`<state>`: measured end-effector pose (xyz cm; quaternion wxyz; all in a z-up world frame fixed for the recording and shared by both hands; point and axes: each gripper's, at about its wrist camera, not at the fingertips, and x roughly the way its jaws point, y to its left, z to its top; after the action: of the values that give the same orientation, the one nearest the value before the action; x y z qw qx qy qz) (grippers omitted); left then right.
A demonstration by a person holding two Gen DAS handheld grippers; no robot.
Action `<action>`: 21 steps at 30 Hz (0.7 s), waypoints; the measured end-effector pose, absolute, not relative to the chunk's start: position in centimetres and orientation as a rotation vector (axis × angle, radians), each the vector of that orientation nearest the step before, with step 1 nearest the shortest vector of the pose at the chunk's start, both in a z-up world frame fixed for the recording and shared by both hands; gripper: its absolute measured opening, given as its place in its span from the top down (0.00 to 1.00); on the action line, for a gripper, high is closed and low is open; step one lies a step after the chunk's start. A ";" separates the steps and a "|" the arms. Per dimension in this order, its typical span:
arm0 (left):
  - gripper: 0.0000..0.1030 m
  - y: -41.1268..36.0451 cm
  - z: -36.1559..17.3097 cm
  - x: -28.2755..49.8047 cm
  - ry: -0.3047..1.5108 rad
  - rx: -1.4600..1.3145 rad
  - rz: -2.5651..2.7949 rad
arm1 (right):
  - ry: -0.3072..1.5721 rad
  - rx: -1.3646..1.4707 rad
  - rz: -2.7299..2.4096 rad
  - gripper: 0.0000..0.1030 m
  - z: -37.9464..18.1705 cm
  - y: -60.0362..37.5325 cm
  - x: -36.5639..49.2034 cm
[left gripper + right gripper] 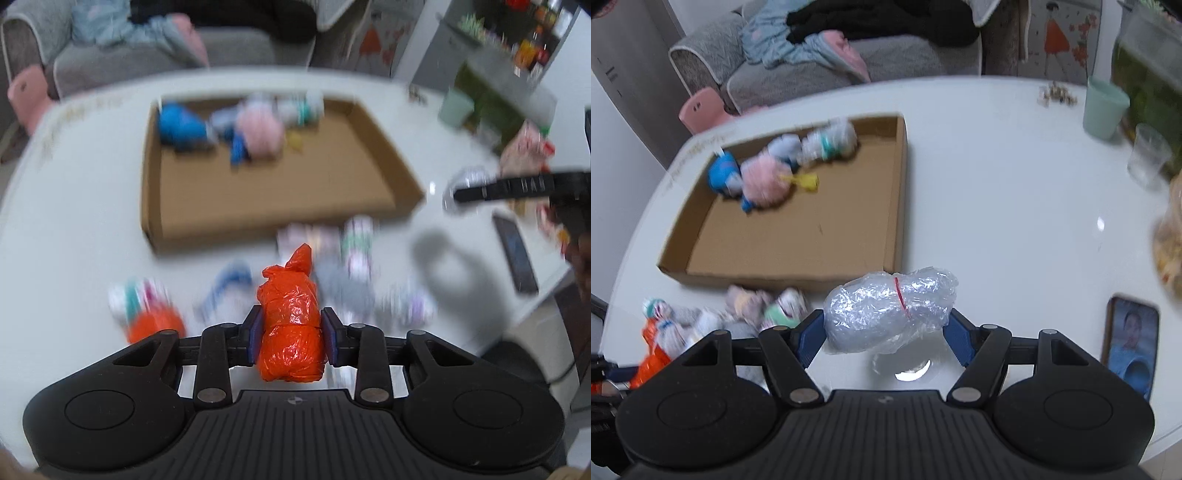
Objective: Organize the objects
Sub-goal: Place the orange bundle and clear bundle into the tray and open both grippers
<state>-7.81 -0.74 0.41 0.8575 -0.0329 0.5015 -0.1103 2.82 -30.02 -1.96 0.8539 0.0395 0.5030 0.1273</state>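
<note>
Clamping an orange bag bundle (290, 325), the left tool (291, 338) hung above the white worktop (92, 229); the right tool (884, 332) gripped a clear bag bundle (886, 310), near the cardboard tray (798, 236).

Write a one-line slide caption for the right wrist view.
Right hand-held gripper holds a clear bag bundle above the table, near a cardboard tray.

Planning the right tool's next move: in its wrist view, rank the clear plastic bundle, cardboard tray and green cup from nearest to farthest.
1. Clear plastic bundle: between the right tool's fingers.
2. Cardboard tray: ahead, left.
3. Green cup: far right, near the table's back edge.
</note>
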 end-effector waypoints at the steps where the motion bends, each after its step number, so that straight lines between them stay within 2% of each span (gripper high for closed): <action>1: 0.62 -0.5 1.1 -6.8 1.034 -0.069 -0.229 | 1.046 0.081 0.274 0.37 -1.2 -30.0 3.1; 10: 0.62 2.8 2.6 0.0 0.988 -0.105 -0.175 | 0.984 0.057 0.355 0.37 2.0 -26.7 7.2; 16: 0.62 4.8 0.1 5.1 1.033 -0.132 -0.132 | 0.988 0.008 0.488 0.37 1.3 -21.2 9.8; 21: 0.62 4.6 -2.7 7.9 1.075 -0.102 -0.134 | 0.986 -0.155 0.635 0.37 -1.0 -15.1 10.9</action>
<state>7.94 4.60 -2.72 0.8556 -0.0486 0.5115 -0.0635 10.92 -15.14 -1.00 0.8302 -0.0729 0.4645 0.2993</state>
